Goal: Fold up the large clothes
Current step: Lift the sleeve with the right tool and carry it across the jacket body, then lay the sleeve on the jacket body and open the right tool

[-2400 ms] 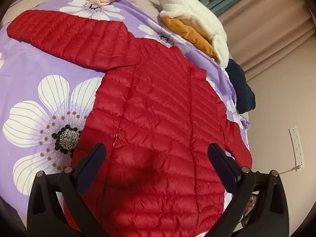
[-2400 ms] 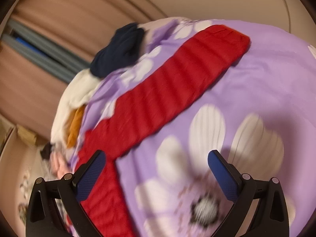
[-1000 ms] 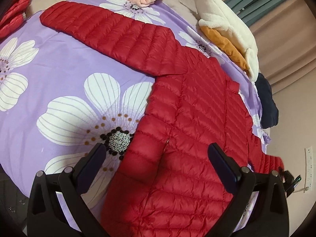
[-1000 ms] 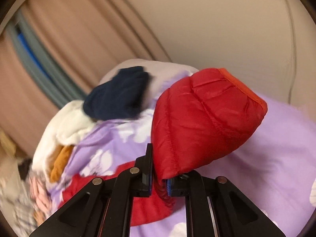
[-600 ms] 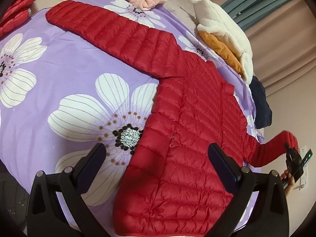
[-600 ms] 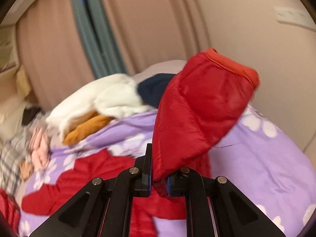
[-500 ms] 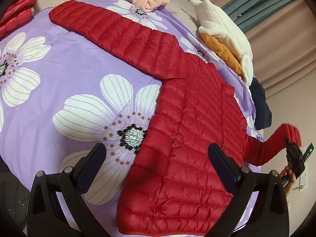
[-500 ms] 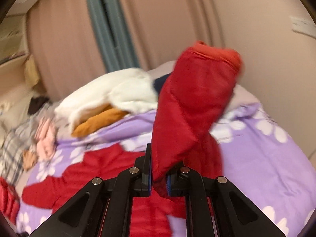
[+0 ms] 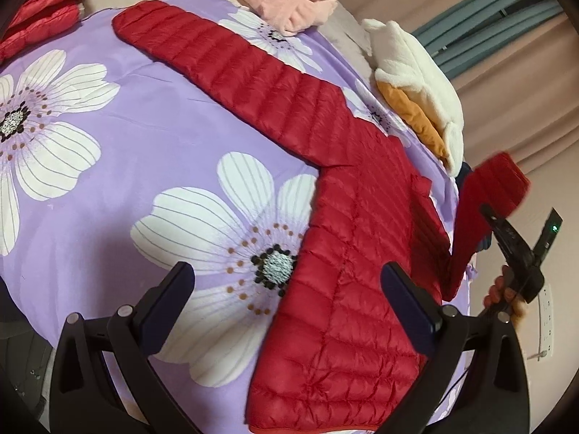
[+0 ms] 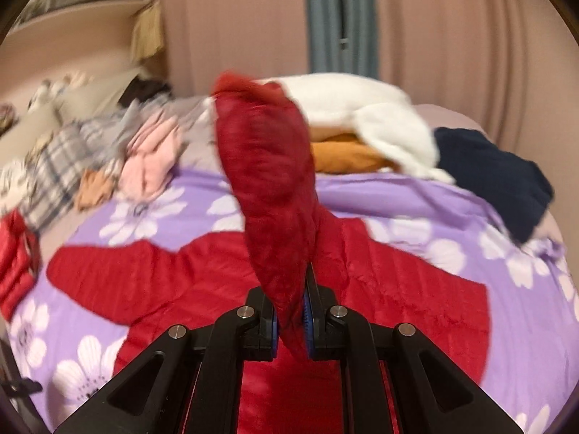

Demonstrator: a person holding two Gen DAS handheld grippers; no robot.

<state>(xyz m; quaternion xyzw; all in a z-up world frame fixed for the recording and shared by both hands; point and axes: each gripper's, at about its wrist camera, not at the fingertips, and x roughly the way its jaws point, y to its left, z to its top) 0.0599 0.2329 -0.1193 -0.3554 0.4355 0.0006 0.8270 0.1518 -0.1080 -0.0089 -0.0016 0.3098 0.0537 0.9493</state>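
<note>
We are lifting a sleeve (image 10: 267, 195) of the red jacket (image 9: 347, 282).
Our right gripper (image 10: 289, 316) is clamping it above the bedspread (image 9: 144, 144); our left gripper (image 9: 286, 307) is hovering, jaws spread.

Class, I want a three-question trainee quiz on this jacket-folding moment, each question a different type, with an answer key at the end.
1. True or false: the left gripper is clamped on the red jacket.
2. Which part does the right gripper hold? A) hem B) sleeve C) collar
3. Fill in: the other sleeve lies flat on the purple ______ bedspread.

Key: 1 false; 2 B; 3 flowered.
</note>
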